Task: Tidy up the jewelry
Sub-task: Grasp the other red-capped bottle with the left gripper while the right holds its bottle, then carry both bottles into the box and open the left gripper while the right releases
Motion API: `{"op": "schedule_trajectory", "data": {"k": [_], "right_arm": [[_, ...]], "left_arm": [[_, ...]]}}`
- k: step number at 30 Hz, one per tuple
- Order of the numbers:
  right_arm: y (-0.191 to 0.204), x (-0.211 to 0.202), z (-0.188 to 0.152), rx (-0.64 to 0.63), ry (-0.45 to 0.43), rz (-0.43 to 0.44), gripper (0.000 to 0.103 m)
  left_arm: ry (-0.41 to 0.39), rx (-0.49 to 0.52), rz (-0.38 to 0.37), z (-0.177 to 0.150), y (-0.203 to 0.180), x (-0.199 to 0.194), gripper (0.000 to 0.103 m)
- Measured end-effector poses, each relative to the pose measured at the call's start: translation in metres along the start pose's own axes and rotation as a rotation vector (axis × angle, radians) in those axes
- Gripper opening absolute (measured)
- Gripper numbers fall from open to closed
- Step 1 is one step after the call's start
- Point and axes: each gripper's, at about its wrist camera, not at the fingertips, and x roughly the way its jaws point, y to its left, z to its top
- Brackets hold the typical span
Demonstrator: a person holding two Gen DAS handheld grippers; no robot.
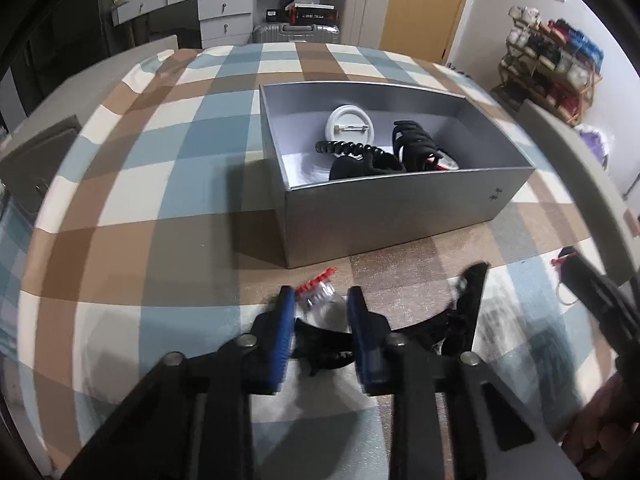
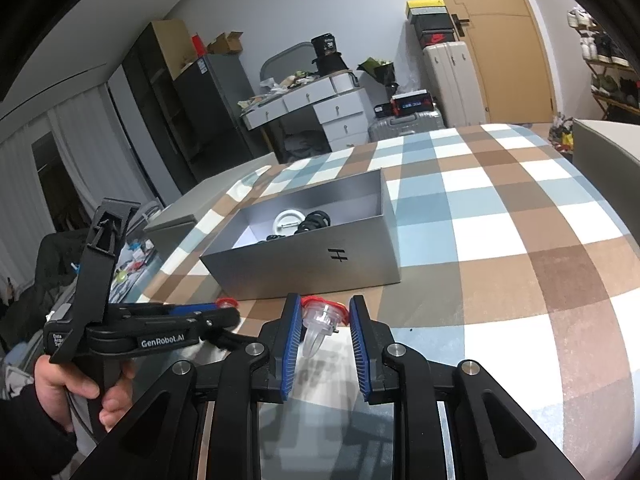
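Grey box (image 1: 400, 216) open-topped near middle of checked surface (image 1: 160, 160); inside: white round badge (image 1: 347, 123), black coiled hair tie (image 1: 348, 148), black claw clips (image 1: 416, 146). Left claw (image 1: 320, 300) narrowed around clear red-trimmed clip (image 1: 320, 292) at near edge. Right claw (image 2: 325, 312) clamps similar clip (image 2: 322, 320).

Room had pale grey walls (image 2: 280, 8), a tan wooden door (image 2: 508, 40), a white drawer desk (image 2: 320, 108) and a wooden shoe rack (image 1: 552, 64).
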Motion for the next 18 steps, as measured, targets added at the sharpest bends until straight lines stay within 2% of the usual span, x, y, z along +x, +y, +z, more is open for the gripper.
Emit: {"op": "schedule_trajectory", "data": {"k": [1, 11, 18], "right_arm": [[0.0, -0.001, 0.0, 0.0, -0.004, -0.001, 0.023], [0.0, -0.001, 0.0, -0.002, -0.014, -0.009, 0.023], [-0.003, -0.001, 0.001, 0.01, -0.012, -0.011, 0.024]], "left_arm": [[-0.005, -0.001, 0.0, -0.001, 0.001, -0.002, 0.014], [-0.031, 0.002, 0.012, -0.003, 0.005, -0.011, 0.015], [-0.067, -0.017, -0.016, -0.002, 0.005, -0.025, 0.015]]}}
